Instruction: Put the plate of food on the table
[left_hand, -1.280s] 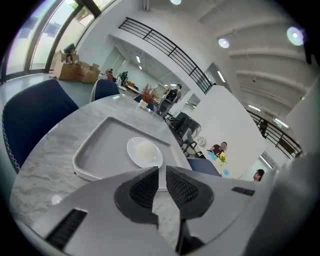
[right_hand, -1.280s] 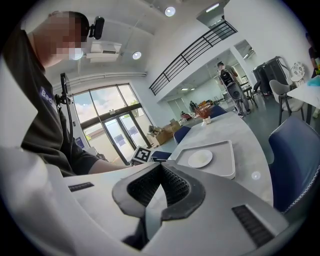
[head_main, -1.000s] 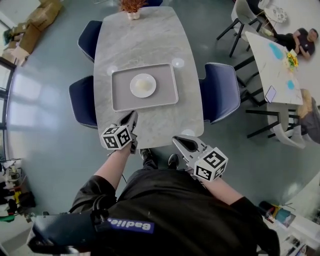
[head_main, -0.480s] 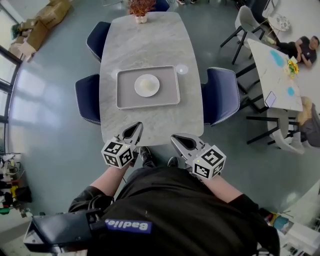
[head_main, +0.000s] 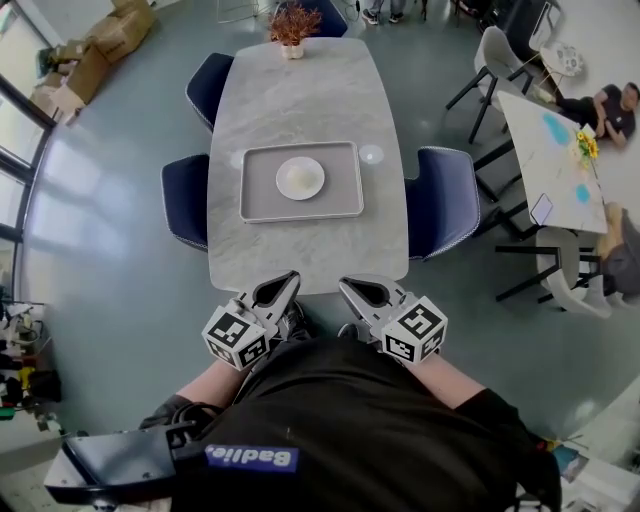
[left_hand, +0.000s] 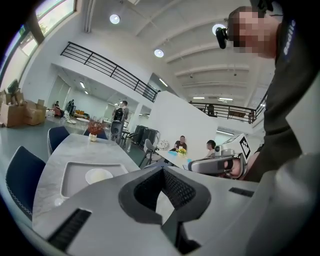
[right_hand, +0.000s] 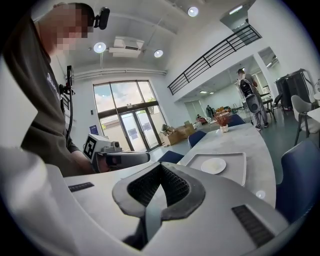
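Both pulled back off worktop edge toward body: left hand-held gripper, right hand-held gripper, jaws closed, nothing held. Open hall; blue chairs flank ahead. Marble worktop just beyond tips. Tray well ahead, central; plate of food on it. Likely placing done, retreat step; next move: none pressing.

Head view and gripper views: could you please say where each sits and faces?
Head view: head-mounted, facing steeply down at table, tray, plate; left gripper, right gripper, torso show.
Left gripper view: on that gripper, facing the tray; right gripper shows.
Right gripper view: on that gripper, facing the tray; left gripper shows.
Shared: plate on tray.
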